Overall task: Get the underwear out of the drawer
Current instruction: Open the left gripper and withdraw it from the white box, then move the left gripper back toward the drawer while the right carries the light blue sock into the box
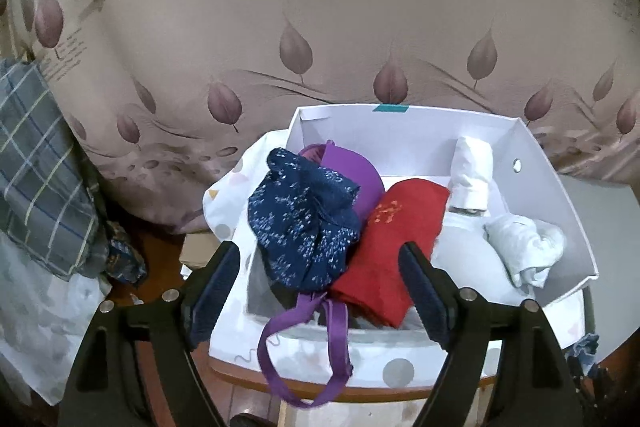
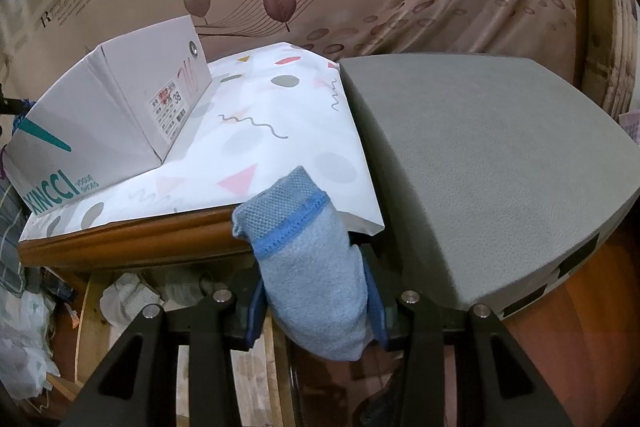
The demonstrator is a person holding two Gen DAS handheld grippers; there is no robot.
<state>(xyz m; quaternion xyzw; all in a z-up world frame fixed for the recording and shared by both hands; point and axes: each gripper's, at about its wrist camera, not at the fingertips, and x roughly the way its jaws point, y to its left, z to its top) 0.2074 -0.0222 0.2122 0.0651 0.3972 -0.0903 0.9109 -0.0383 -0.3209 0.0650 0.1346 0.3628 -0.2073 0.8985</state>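
Observation:
A white shoe box (image 1: 552, 187) serves as the drawer and holds several garments: navy patterned underwear (image 1: 300, 223), a purple bra (image 1: 352, 175) with straps hanging over the front, a folded red piece (image 1: 396, 239), a white roll (image 1: 472, 171) and a pale bundle (image 1: 524, 247). My left gripper (image 1: 320, 287) is open, its fingers either side of the navy and red pieces at the box's near edge. My right gripper (image 2: 316, 303) is shut on a light blue garment with a blue band (image 2: 308, 259), held off the table's front edge. The box also shows in the right wrist view (image 2: 100, 123).
The box stands on a white patterned cloth (image 2: 280, 115) over a wooden table (image 2: 132, 239). A grey pad (image 2: 480, 163) lies to the right of the cloth. A leaf-print curtain (image 1: 320, 27) hangs behind. Plaid fabric (image 1: 36, 167) hangs at left. Clothes lie on the floor (image 2: 128, 295).

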